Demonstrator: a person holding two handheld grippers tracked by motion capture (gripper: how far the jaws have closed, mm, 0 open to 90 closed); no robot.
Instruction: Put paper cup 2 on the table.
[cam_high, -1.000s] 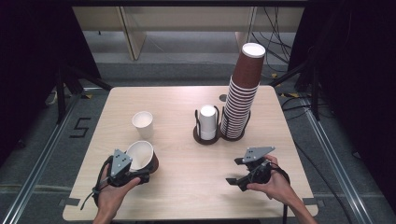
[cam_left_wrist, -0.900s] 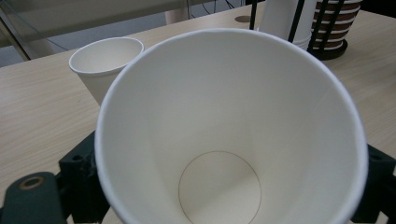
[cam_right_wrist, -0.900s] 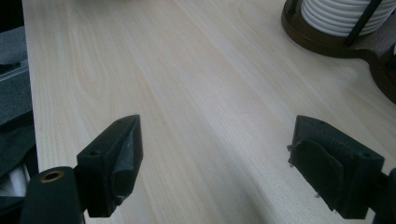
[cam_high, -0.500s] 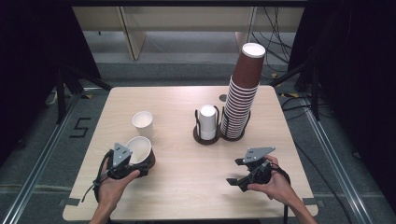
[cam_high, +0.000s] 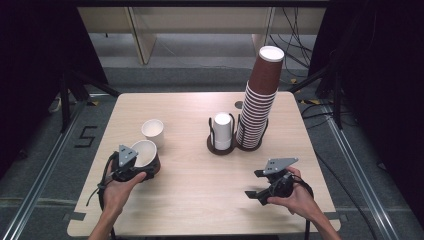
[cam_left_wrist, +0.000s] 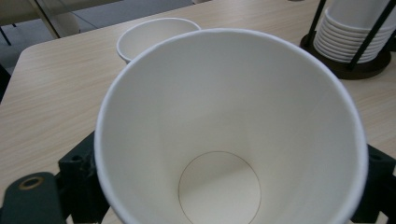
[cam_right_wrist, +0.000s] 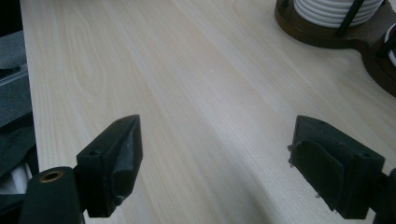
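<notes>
Two white paper cups near the tabletop's (cam_high: 200, 200) left side in the high view: one cup (cam_high: 143, 152) clamped in the left tool (cam_high: 150, 167), tilted, mouth up and toward the camera, brown outside showing low on its wall; a second cup (cam_high: 152, 131) upright just behind it, apart from it. Farther right, a short white stack (cam_high: 222, 130) in a dark wire holder (cam_high: 220, 146), and beside it a tall brown stack (cam_high: 260, 100) leaning slightly. Right tool (cam_high: 256, 184) held low over bare wood near the front right, jaws spread, gripping nothing. Wide clear wood between the two hands; front edge close below both.

From the left gripper view, held cup (cam_left_wrist: 233, 140) plain white inside, round bottom seam visible, long axis running along the jaws toward the camera. Second cup (cam_left_wrist: 149, 35) just beyond its rim; holder base (cam_left_wrist: 350, 65) at upper right.

From the right gripper view, right tool (cam_right_wrist: 215, 163) wide apart over pale wood; tabletop's edge at far left, holder base (cam_right_wrist: 327, 32) at upper right.
</notes>
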